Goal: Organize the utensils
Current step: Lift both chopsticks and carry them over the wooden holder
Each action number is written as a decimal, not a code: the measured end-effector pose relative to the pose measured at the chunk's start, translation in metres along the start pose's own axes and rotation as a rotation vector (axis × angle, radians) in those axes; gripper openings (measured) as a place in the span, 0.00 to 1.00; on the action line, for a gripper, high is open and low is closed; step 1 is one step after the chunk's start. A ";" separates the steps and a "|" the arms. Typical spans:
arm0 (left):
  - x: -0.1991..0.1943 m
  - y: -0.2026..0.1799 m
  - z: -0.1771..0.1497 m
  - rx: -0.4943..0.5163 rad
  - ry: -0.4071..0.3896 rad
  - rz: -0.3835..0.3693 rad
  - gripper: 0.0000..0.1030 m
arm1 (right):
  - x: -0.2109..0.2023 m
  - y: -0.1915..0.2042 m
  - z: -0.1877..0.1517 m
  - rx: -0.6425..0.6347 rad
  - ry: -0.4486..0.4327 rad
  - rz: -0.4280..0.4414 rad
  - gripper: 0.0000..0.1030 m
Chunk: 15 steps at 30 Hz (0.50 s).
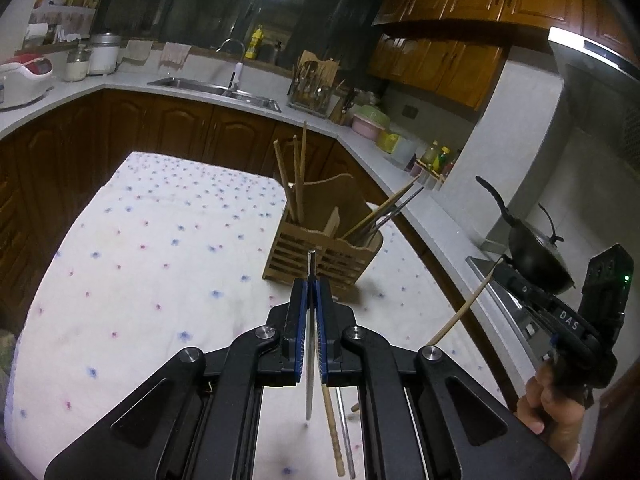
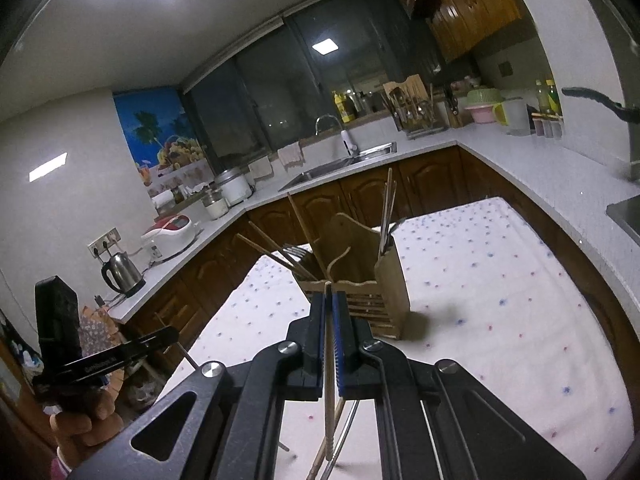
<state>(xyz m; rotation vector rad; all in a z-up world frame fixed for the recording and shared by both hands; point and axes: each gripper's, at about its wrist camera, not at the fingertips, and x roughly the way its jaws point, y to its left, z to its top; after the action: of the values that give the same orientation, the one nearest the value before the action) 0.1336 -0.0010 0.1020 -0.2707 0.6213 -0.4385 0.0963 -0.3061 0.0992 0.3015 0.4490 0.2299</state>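
Left hand-held gripper [image 1: 312, 286]: jaws closed down tight on a metal chopstick [image 1: 310, 344], which runs upright between the blue pads, its top just above the fingertips and its lower end hanging free over the worktop [image 1: 140, 240].
Right hand-held gripper [image 2: 330, 300]: jaws likewise pinched nearly together on a wooden chopstick [image 2: 329, 352], gripped near its upper end, the carved lower end hanging below.
Loose pieces: under both grippers another wooden stick and a metal one lie on the flowered cloth, close to the near edge.
Handling, metal chopstick: stiff, light and probably slick; a firm pinch near mid-length should stop it swinging or sliding through the pads.
Handling, wooden chopstick: stiff, very light, with more friction; it likely tolerates a grip near one end, though the long free end may sway.
Holder [image 1: 324, 256]: a slatted wooden caddy stands farther out on the worktop, with chopsticks leaning in both end compartments and a fork in one.
Step in hand: judged to be carrying each stick towards its compartment.
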 end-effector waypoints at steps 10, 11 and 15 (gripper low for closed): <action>-0.003 -0.013 0.022 0.028 -0.047 -0.013 0.04 | -0.003 0.000 0.018 -0.016 -0.039 0.006 0.04; -0.004 -0.014 0.024 0.031 -0.051 -0.015 0.04 | -0.002 0.001 0.019 -0.019 -0.042 0.006 0.04; -0.001 -0.022 0.041 0.050 -0.080 -0.020 0.04 | 0.003 0.001 0.030 -0.029 -0.057 0.009 0.04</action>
<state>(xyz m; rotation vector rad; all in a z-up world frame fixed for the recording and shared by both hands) 0.1516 -0.0155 0.1431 -0.2463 0.5287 -0.4599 0.1124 -0.3114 0.1245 0.2811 0.3875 0.2355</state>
